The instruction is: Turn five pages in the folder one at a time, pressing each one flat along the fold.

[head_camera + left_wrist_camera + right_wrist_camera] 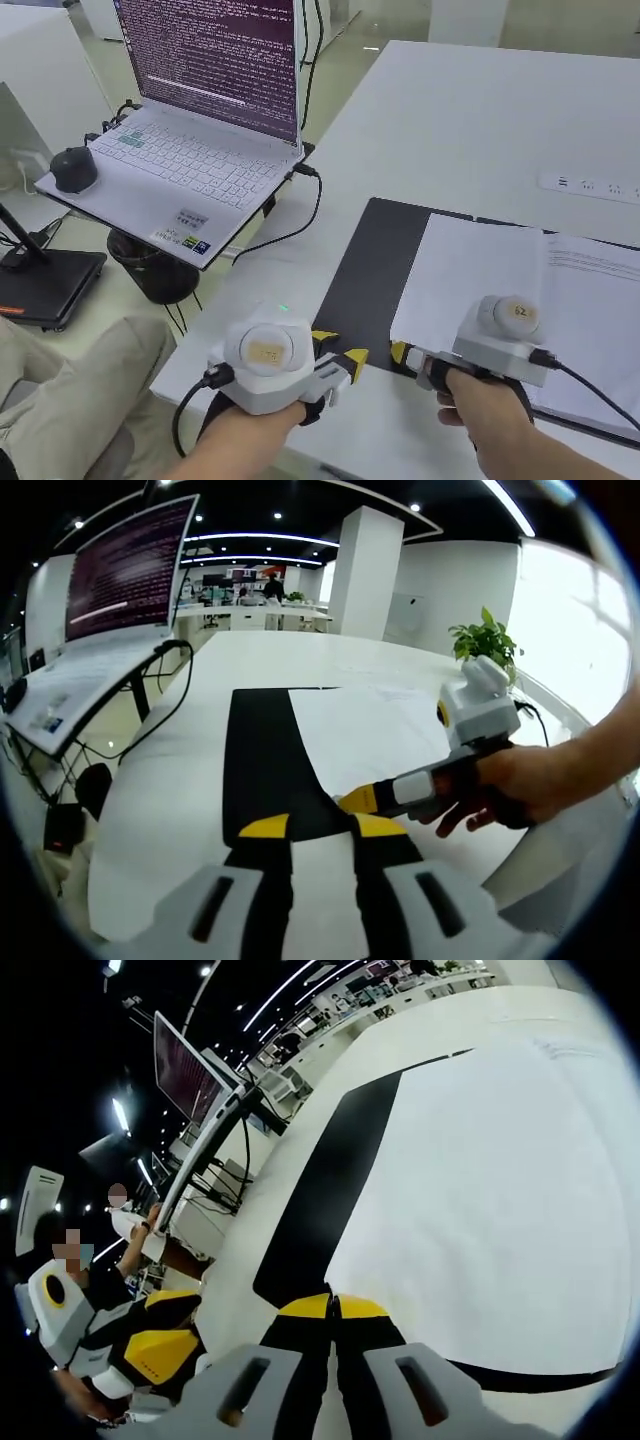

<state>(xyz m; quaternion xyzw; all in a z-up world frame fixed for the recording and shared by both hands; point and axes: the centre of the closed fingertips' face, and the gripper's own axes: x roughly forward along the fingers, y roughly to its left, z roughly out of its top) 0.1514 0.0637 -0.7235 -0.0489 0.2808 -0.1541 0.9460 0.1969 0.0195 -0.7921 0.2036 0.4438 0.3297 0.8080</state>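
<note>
Right gripper (335, 1306): jaws closed, yellow tips meeting at the near left corner of the top page; the pictures do not show whether paper is pinched between them.
Left gripper (325, 826): jaws parted with a clear gap, just beside the folder's near left corner; contact with the cover cannot be told.
Spacing: the two grippers lie near each other at that corner, tips apart.
Folder (372, 262): lies open and flat on the table (450, 110), its black cover bare along the left side.
Top page (470, 275): blank white sheet lying flat on the folder, right of the bare black strip.
Facing page (600, 290): right of the fold, with lines of print near its far edge.
In the way: in the head view the right hand (490, 410) and its gripper cover the near edge of the top page.
Laptop (200, 150): left of the folder and off the table, on a raised stand, lid open, screen lit with text.
Mouse (73, 168): dark, on the laptop's deck, at the corner farthest from the folder.
Cable (290, 235): black, hanging from the laptop's side, between laptop and folder.
Power strip (590, 186): white, on the table beyond the folder's far edge.
Plant (485, 638): green, well beyond the folder.
</note>
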